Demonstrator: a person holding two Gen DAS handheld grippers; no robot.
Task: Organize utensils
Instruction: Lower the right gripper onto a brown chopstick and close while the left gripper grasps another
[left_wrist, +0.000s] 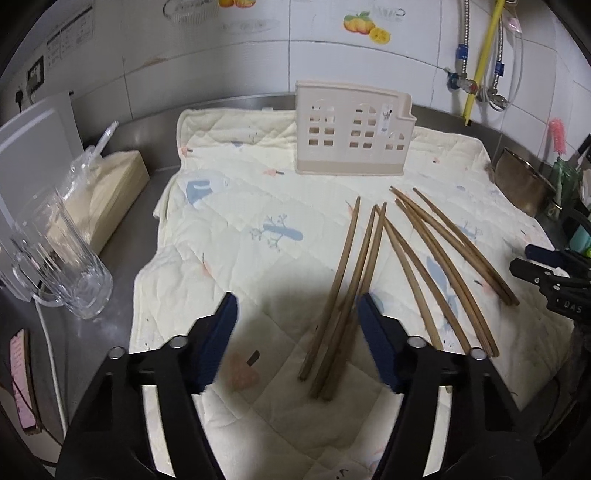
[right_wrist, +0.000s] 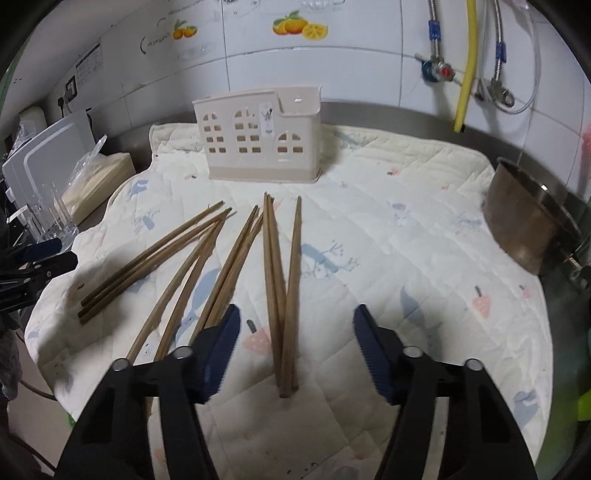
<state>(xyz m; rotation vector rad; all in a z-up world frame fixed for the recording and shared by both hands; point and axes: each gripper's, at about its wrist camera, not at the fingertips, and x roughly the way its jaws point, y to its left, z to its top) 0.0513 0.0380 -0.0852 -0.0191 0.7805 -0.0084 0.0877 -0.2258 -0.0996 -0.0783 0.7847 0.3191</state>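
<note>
Step in hand: the approach. You have both tools low over the quilted mat (left_wrist: 221, 221), and no chopstick has yet gone into the utensil holder (left_wrist: 351, 136), which stands upright at the far edge of the mat, near the tiled wall.

Item, left gripper (left_wrist: 295, 314): fingers spread part-way, nothing pinched. One small bundle of chopsticks (left_wrist: 343, 295) lies flat on the mat, partly between the blue pads and nearer the right-hand pad (left_wrist: 373, 332); whether that pad touches it you cannot tell.

Item, right gripper (right_wrist: 295, 325): fingers likewise spread part-way, empty. A crossed trio of chopsticks (right_wrist: 284, 295) lies between the pads, its near ends under the gap, apart from both.

Item, remaining chopsticks (right_wrist: 155, 258): fanned across the mat between the two tools, tips towards the holder.

Next move, as a judgement: you need to settle each tool over its bundle, square the pads to the sticks and close on the thick near ends, so the sticks lift together rather than scissor apart. You then carry them tips-down to the holder's open top.

Writing: on the right gripper's body (left_wrist: 572, 306) as seen from the left wrist camera, the letters "DAS". A small sticker (right_wrist: 266, 114) on the holder and printed notices (left_wrist: 70, 33) on the wall, too small to read. Fruit decals on the tiles, no words legible.
</note>
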